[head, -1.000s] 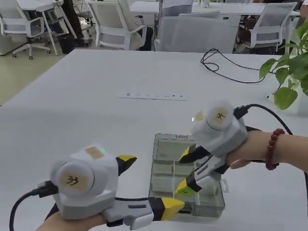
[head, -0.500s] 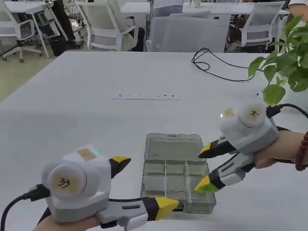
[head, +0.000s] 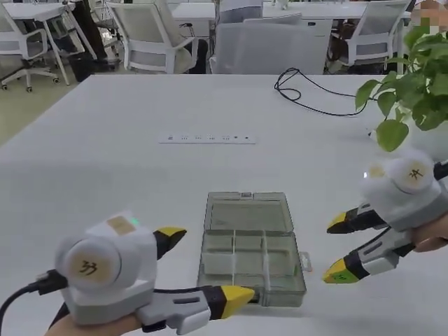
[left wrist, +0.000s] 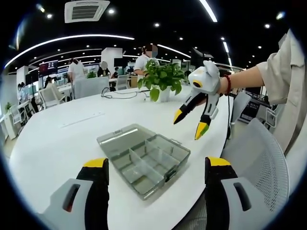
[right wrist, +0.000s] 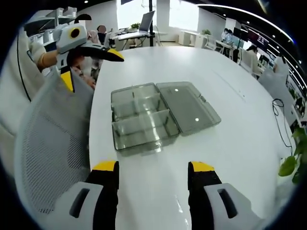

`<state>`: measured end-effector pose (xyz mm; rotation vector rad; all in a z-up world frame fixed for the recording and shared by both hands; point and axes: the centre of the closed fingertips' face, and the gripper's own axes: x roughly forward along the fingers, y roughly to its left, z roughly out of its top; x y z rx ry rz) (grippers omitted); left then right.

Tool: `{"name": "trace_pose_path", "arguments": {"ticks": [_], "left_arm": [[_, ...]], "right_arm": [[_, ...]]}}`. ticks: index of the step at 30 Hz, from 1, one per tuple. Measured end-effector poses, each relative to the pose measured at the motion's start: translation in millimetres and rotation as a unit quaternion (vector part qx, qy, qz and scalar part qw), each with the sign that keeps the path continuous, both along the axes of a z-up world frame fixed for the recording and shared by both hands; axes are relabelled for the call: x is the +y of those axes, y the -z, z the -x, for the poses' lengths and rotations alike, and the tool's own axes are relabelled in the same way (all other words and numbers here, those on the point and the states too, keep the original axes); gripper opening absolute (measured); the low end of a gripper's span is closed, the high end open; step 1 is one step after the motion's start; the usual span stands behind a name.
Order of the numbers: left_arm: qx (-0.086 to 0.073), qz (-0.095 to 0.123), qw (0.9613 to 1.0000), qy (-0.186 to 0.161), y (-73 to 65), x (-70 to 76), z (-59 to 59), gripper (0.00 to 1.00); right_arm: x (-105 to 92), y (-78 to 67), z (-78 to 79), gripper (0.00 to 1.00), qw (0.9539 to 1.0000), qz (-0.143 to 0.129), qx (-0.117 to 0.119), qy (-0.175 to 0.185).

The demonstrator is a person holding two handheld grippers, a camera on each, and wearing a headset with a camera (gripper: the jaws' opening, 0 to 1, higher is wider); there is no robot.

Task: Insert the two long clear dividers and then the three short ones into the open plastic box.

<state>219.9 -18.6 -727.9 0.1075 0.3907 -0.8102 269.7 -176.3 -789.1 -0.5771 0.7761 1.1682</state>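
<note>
Container: the clear plastic box (head: 253,281) sits open on the white tabletop (head: 105,161), near the edge closest to me. Its lid (head: 248,212) lies folded back flat on the far side of the base, joined along the hinge edge.

Contents: clear dividers (head: 235,250) stand upright inside the base, crossing each other and splitting it into small cells. They are transparent, so I cannot give a sure count of long and short ones.

Jaws: my left gripper (head: 211,263) is spread wide and holds nothing. It is at the box's left front corner, and I cannot tell whether the lower tip touches the wall. My right gripper (head: 334,250) is also parted with nothing between its jaws, to the right of the box and clear of it.

View notes:
- Head view: a black cable (head: 308,89) loops on the far tabletop, a flush socket strip (head: 206,138) lies mid-table, a potted plant (head: 406,84) is at the right, and office chairs (head: 157,35) stand behind.
- Left gripper view: the box lies ahead between my jaws. The right gripper is raised above the tabletop beyond it, with a red bead bracelet (left wrist: 227,84) on that wrist.
- Right gripper view: the base is left and the lid right. A grey mesh chair back (right wrist: 50,143) stands at the table edge, with the left gripper raised above it.
</note>
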Motion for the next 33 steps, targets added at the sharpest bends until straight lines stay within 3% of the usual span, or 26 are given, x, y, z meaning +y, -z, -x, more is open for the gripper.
{"name": "trace_pose_path", "arguments": {"ticks": [3, 12, 20, 24, 27, 33], "left_arm": [[-0.001, 0.0, 1.0, -0.002, 0.7, -1.3, 0.4, 0.83], [0.003, -0.005, 1.0, -0.001, 2.2, -4.3, 2.9, 0.81], [0.001, -0.011, 0.9999, -0.004, 2.4, -3.5, 3.2, 0.79], [-0.012, -0.018, 0.9998, -0.002, 0.5, -4.4, 3.1, 0.75], [-0.013, -0.021, 0.9997, -0.002, 0.3, -4.2, 3.1, 0.75], [-0.018, -0.022, 0.9996, -0.001, -1.0, -4.6, 3.7, 0.73]], "right_arm": [[-11.0, 5.4, 0.6, 0.59, 0.9999, 0.007, 0.002, 0.007], [-44.8, 28.8, 8.2, 0.59, 0.9976, 0.066, 0.015, -0.014], [-56.5, 40.0, 18.1, 0.56, 0.9945, 0.097, 0.023, -0.034], [-64.1, 47.3, 20.8, 0.53, 0.9917, 0.113, 0.035, -0.051], [-70.4, 52.6, 20.6, 0.49, 0.9885, 0.132, 0.032, -0.066], [-76.0, 58.2, 17.7, 0.45, 0.9859, 0.144, 0.026, -0.082]]}}
